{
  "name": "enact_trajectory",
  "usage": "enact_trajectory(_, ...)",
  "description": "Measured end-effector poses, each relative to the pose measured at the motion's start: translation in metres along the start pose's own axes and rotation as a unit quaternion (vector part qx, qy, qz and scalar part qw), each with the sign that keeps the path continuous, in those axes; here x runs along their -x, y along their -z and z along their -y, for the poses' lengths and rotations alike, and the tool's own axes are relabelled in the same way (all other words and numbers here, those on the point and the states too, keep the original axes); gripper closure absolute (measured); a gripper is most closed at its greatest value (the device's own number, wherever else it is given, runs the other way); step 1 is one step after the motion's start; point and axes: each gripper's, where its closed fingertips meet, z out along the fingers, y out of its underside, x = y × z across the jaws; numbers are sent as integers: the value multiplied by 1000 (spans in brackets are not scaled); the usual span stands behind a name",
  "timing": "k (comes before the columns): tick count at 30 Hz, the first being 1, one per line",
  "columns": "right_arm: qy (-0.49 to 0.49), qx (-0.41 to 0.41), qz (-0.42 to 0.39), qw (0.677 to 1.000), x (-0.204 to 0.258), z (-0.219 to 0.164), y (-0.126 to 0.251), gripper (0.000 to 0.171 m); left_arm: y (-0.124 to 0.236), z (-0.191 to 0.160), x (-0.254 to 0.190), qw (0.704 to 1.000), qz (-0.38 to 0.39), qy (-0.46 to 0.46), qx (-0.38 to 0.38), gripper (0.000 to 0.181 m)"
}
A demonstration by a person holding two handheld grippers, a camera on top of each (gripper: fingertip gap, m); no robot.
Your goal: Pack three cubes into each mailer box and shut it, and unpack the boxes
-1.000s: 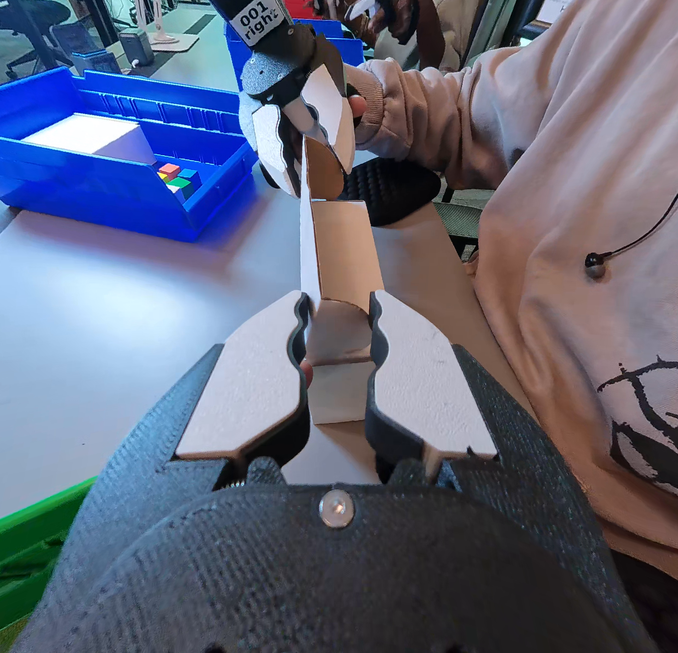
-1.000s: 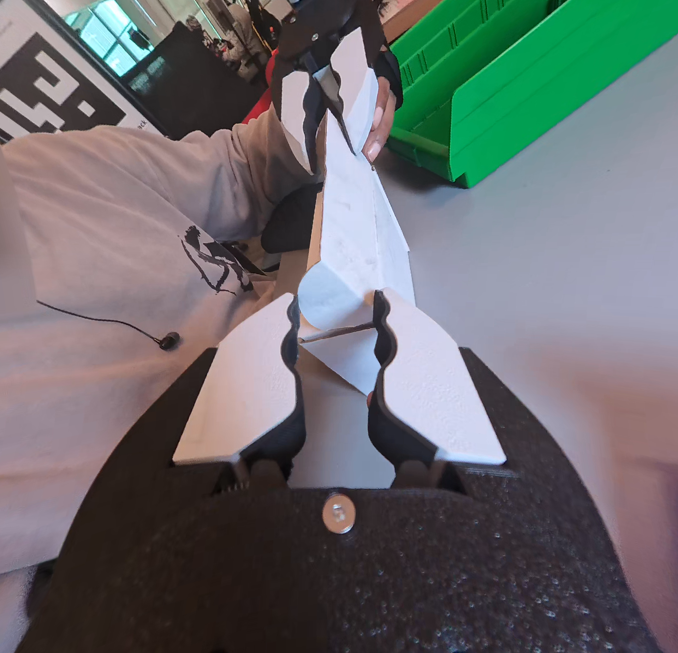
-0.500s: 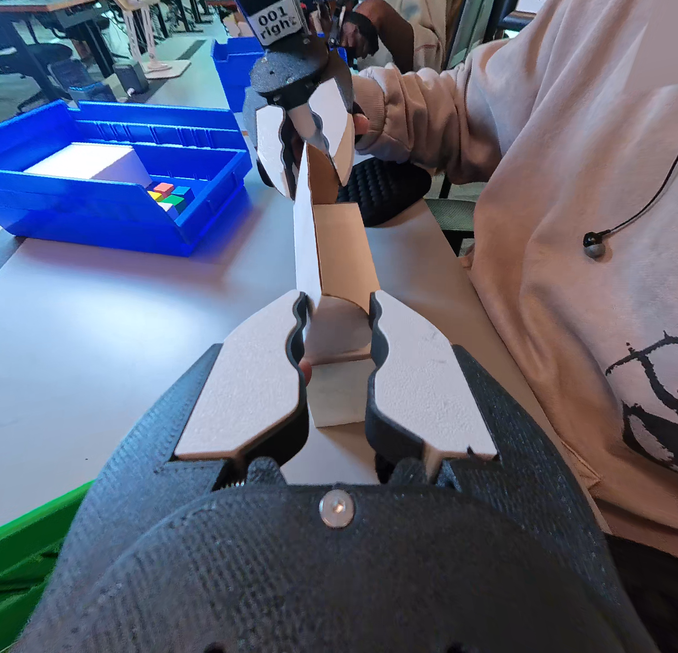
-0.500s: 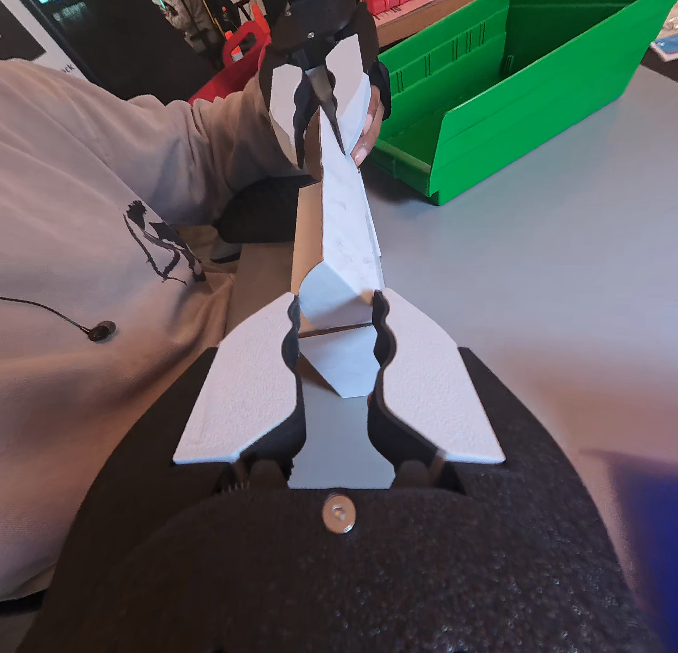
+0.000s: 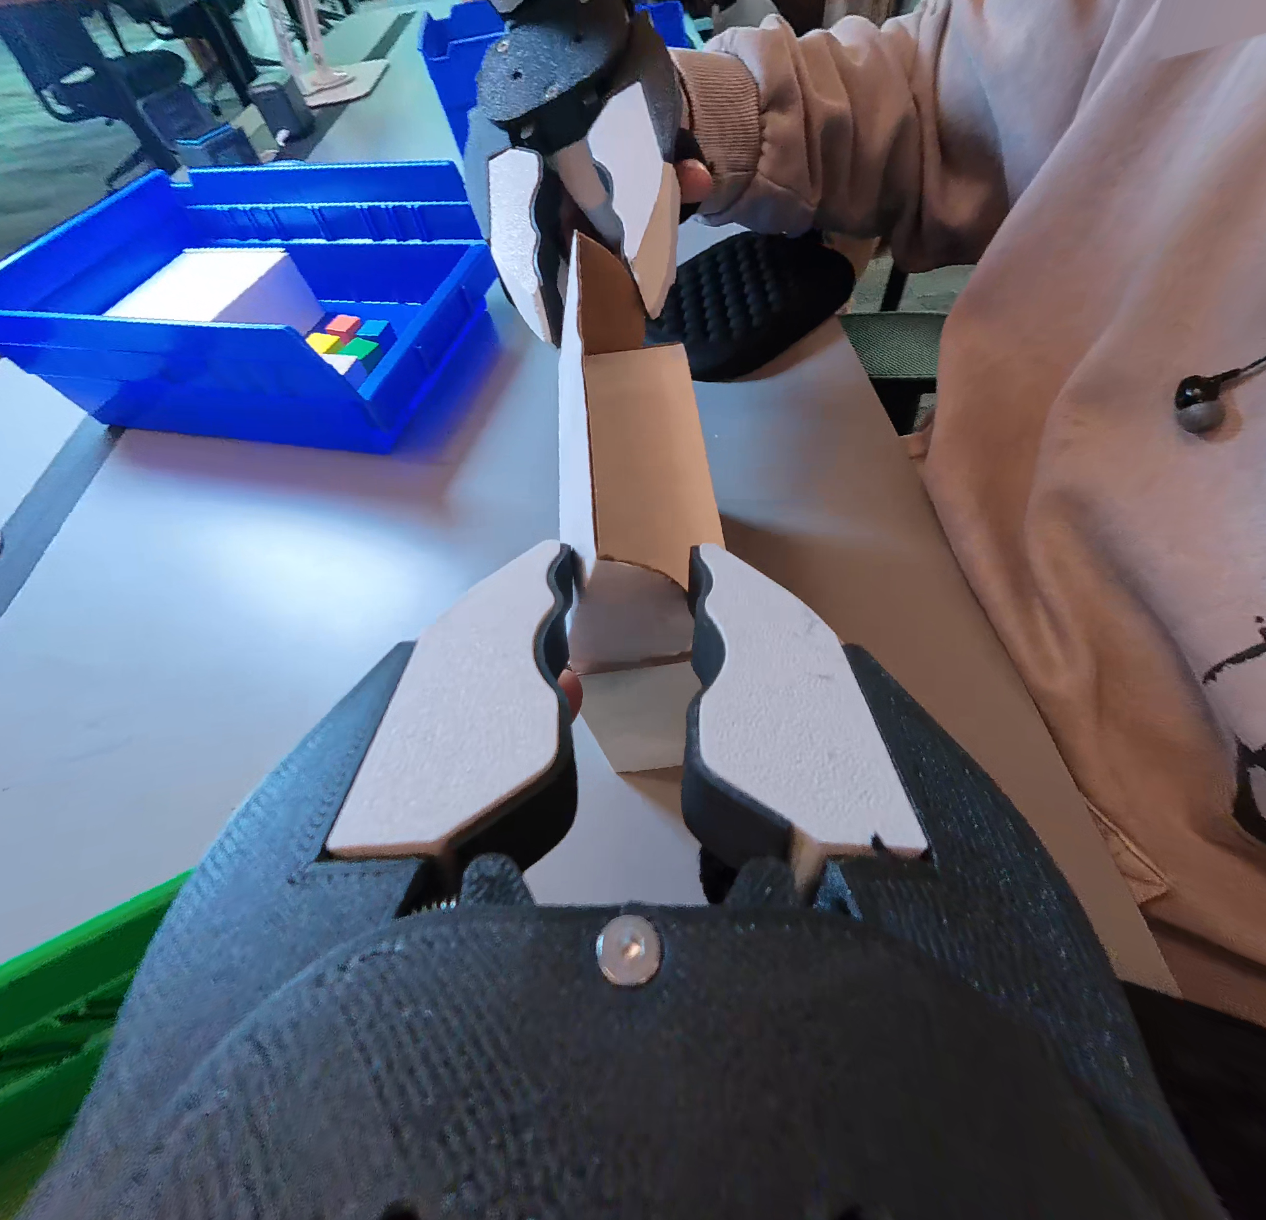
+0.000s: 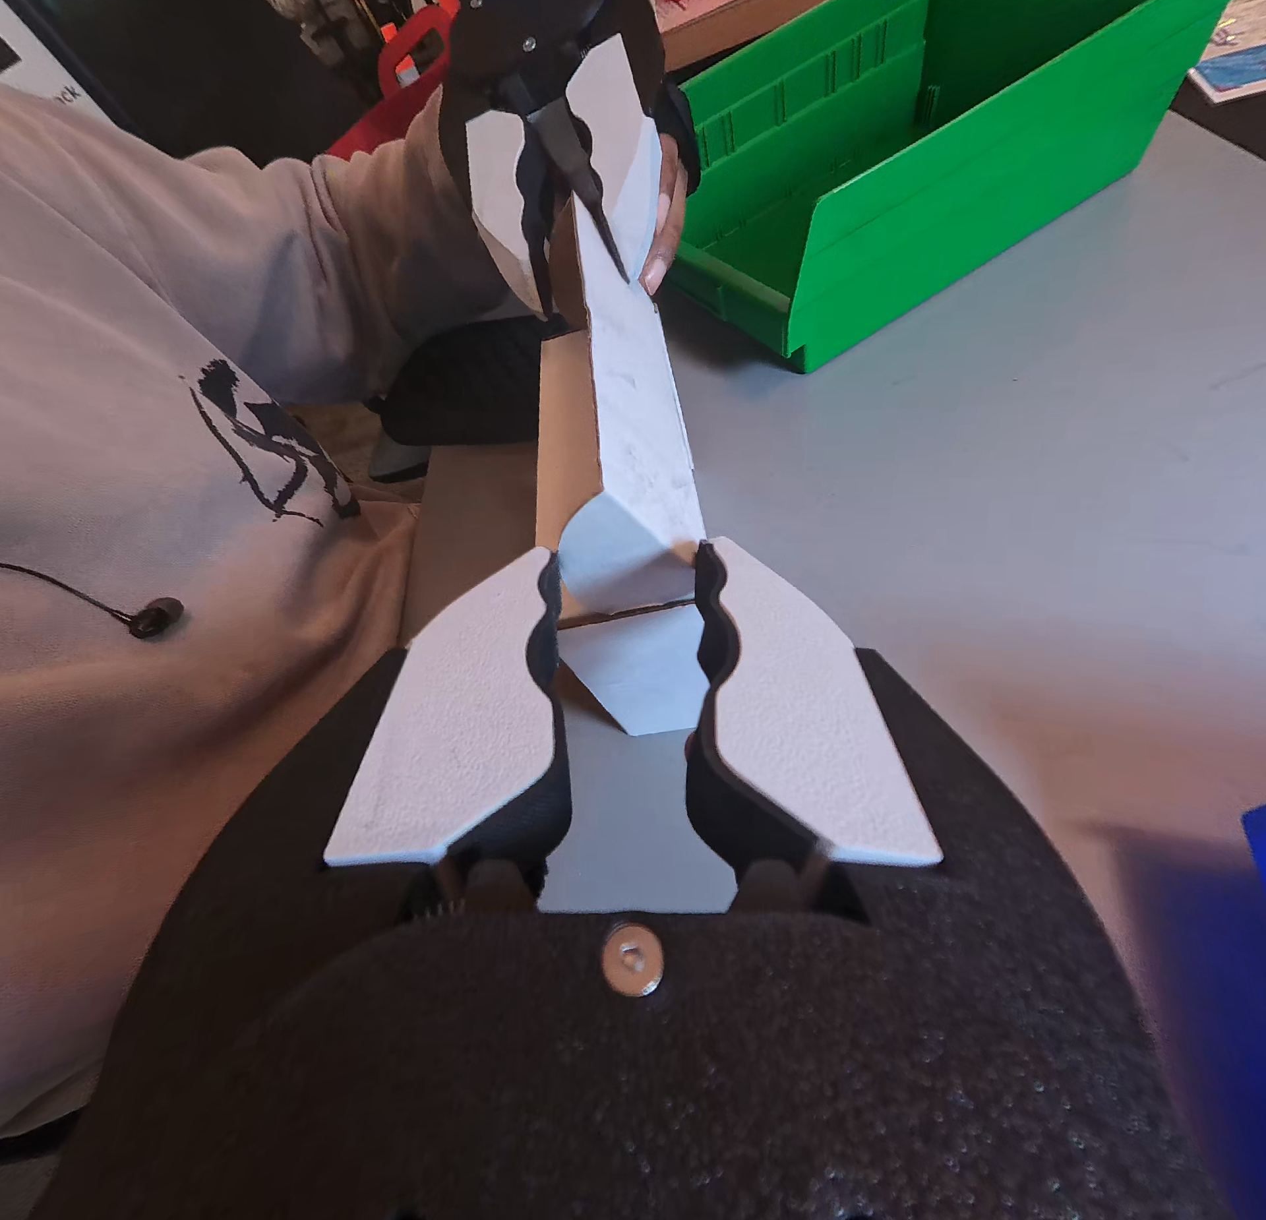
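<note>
A mailer box (image 5: 637,447), white outside and brown inside, hangs partly folded above the grey table, held between both grippers. My left gripper (image 5: 629,557) is shut on its near end flap. My right gripper (image 5: 596,283) grips the far flap from above. In the right wrist view the right gripper (image 6: 627,557) is shut on the rounded white flap of the box (image 6: 637,420), and the left gripper (image 6: 589,276) holds the other end. Coloured cubes (image 5: 346,341) lie in the blue bin (image 5: 205,378).
A closed white box (image 5: 205,283) sits in the blue bin beside the cubes. A green bin (image 6: 959,180) stands on the table at the far right of the right wrist view, and its corner (image 5: 55,981) shows low left. The person's torso (image 5: 1096,433) is close beside the box. Tip to tip, the grippers are about 12 cm apart.
Both grippers have kept their hold on the box. The views have swung a little: the green bin has come further into the right view. The box stands more edge-on.
</note>
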Motion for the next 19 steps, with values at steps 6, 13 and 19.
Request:
enact_trajectory(6, 98, 18, -31, 995, 1, -5, -2, 133, -3, -4, -3, 998, 53, -45, 6, 150)
enact_trajectory(13, 185, 24, -49, 981, 20, 3, 8, 119, 2, -1, -15, 994, 77, -77, 12, 121)
enact_trajectory(19, 271, 67, -103, 955, 31, -9, -4, 122, -1, 0, -34, 982, 115, -146, 37, 131)
